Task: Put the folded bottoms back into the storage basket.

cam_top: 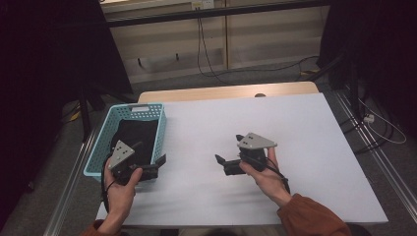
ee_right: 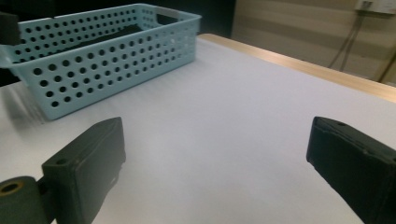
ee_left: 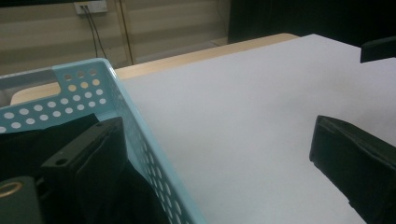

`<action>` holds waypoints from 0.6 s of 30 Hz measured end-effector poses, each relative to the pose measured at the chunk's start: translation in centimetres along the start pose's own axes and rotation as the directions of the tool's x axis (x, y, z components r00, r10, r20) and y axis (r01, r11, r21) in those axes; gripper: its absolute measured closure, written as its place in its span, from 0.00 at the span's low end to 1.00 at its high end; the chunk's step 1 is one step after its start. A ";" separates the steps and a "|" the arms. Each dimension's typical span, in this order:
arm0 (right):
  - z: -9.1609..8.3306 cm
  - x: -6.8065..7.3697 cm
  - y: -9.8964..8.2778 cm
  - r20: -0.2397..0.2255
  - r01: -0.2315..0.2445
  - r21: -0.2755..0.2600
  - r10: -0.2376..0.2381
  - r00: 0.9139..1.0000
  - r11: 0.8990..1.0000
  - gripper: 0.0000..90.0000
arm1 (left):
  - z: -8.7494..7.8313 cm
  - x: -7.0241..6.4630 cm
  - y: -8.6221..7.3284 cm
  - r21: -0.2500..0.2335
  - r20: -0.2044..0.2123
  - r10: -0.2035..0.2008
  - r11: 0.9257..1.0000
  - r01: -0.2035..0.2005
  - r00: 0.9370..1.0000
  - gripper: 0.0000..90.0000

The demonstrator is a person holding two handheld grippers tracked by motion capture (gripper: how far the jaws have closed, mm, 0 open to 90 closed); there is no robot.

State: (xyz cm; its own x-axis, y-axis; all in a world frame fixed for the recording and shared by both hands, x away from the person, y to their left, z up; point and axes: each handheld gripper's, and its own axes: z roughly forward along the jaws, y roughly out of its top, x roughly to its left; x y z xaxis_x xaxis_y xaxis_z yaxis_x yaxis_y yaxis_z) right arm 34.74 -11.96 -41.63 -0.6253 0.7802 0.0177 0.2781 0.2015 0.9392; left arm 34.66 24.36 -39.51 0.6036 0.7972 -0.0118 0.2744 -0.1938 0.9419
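Scene: a white counter [cam_top: 305, 147] is seen from above, with a pale blue perforated basket [cam_top: 101, 140] at its left edge
Cloth: a black cloth [cam_top: 135, 137] is seen lying inside the basket, bunched against the near end
Left gripper [cam_top: 147, 164]: held over the basket's near right corner, jaws spread wide; in the left gripper view one jaw is seen inside the basket against the cloth, the other outside over the bare counter, so the basket wall [ee_left: 140, 140] is straddled and nothing is gripped
Right gripper [cam_top: 228, 152]: held low over the middle of the counter, well apart from the basket, jaws wide apart and empty, pointed toward the basket [ee_right: 102, 51]
Step in hand: judged to be a reach for the cloth with the left gripper
How it is done well: the outer jaw should be brought over the wall so that both jaws stand inside the basket before any closing; otherwise plastic would be pinched along with the fabric
Grip advice: a raised fold should be chosen and taken deep between the jaws, since a thin edge of soft cloth could slip out
Basket: light, so a straight upward lift is favoured, with the right gripper ready to steady the rim if it is dragged
Risk: cloth catching on the perforations may be expected if it is pulled sideways
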 end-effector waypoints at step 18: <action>-7.3 -2.8 -2.4 0.159 -0.048 -0.042 0.054 0.986 0.998 0.05 | -0.7 -0.7 -0.9 0.006 -0.013 0.007 1.000 -0.007 1.000 0.05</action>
State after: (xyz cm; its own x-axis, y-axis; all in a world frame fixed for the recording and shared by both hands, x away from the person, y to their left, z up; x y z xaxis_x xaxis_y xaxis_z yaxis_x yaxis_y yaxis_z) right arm 30.54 -18.98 -41.47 -0.4853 0.8742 0.0141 0.2768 0.1383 0.9509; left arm 33.43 24.42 -40.13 0.5957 0.8032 -0.0003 0.2742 -0.2030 0.9400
